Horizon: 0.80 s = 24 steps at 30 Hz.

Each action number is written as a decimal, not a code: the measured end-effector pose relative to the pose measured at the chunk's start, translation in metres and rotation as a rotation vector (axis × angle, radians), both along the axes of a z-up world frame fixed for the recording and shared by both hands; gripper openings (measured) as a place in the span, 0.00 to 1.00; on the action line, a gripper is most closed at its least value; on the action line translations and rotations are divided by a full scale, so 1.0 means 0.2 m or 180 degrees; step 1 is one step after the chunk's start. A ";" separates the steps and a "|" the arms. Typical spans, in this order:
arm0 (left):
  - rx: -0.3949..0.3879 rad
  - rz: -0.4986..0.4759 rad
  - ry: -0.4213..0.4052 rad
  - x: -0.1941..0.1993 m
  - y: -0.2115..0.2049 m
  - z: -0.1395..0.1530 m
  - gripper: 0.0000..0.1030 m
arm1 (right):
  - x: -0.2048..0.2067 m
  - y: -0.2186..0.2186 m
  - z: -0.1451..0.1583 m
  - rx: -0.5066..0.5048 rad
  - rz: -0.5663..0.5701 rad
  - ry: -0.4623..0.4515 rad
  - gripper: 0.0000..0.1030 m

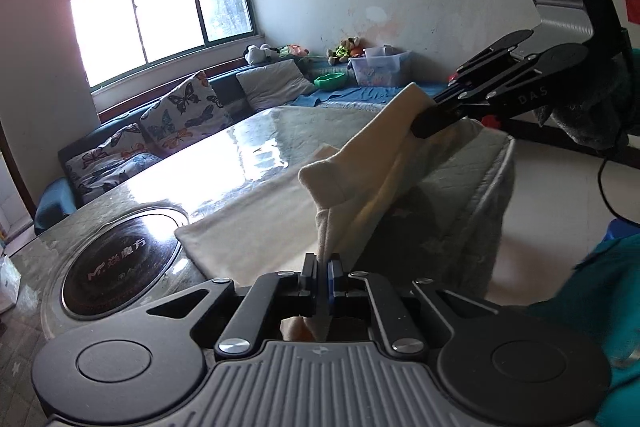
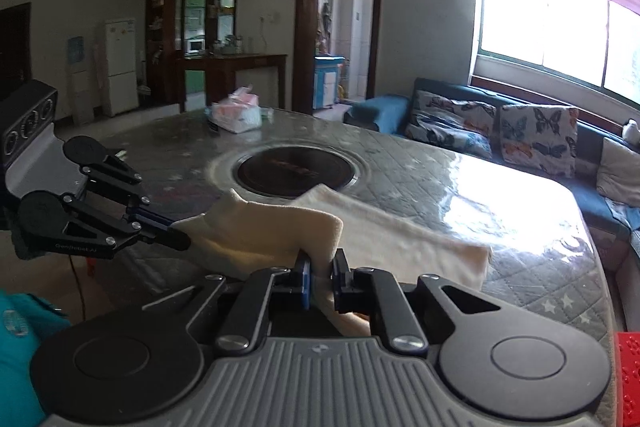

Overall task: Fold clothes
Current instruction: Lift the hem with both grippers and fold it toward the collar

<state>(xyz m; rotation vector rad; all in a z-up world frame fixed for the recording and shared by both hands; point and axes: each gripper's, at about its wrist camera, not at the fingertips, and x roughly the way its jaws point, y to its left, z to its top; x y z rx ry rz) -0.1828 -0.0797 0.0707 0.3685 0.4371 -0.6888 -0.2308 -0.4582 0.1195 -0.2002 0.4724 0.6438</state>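
Note:
A cream garment (image 1: 256, 227) lies partly on the glass-topped table (image 1: 240, 143), its near edge lifted off the surface. My left gripper (image 1: 323, 263) is shut on one lifted corner of the fabric. My right gripper (image 1: 420, 126) comes in from the upper right and pinches the other raised corner. In the right wrist view my right gripper (image 2: 320, 269) is shut on a fold of the garment (image 2: 400, 239), and my left gripper (image 2: 180, 239) holds the cloth at the left. The fabric sags between the two grips.
A round dark hotplate (image 2: 294, 167) is set into the table (image 2: 500, 195) just beyond the garment. A tissue pack (image 2: 236, 115) sits at the far side. A sofa with butterfly cushions (image 2: 532, 135) runs under the window. A teal sleeve (image 1: 604, 287) shows at the right.

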 end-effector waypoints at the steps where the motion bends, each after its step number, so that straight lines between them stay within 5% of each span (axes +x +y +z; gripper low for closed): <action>1: -0.0015 0.0005 -0.0002 -0.01 0.01 0.01 0.05 | -0.02 0.00 0.01 -0.0004 0.0026 -0.0008 0.09; 11: -0.0124 0.0275 -0.0051 0.25 -0.01 0.06 0.05 | 0.15 0.03 0.05 0.0006 -0.0027 -0.0007 0.09; 18: -0.0111 0.0507 -0.0016 0.62 -0.07 0.04 0.05 | 0.50 0.05 0.04 -0.0093 -0.0114 0.0075 0.09; 24: 0.0040 0.0782 0.0259 0.97 -0.16 -0.11 0.05 | 0.85 0.10 -0.06 -0.0221 -0.0230 0.0240 0.09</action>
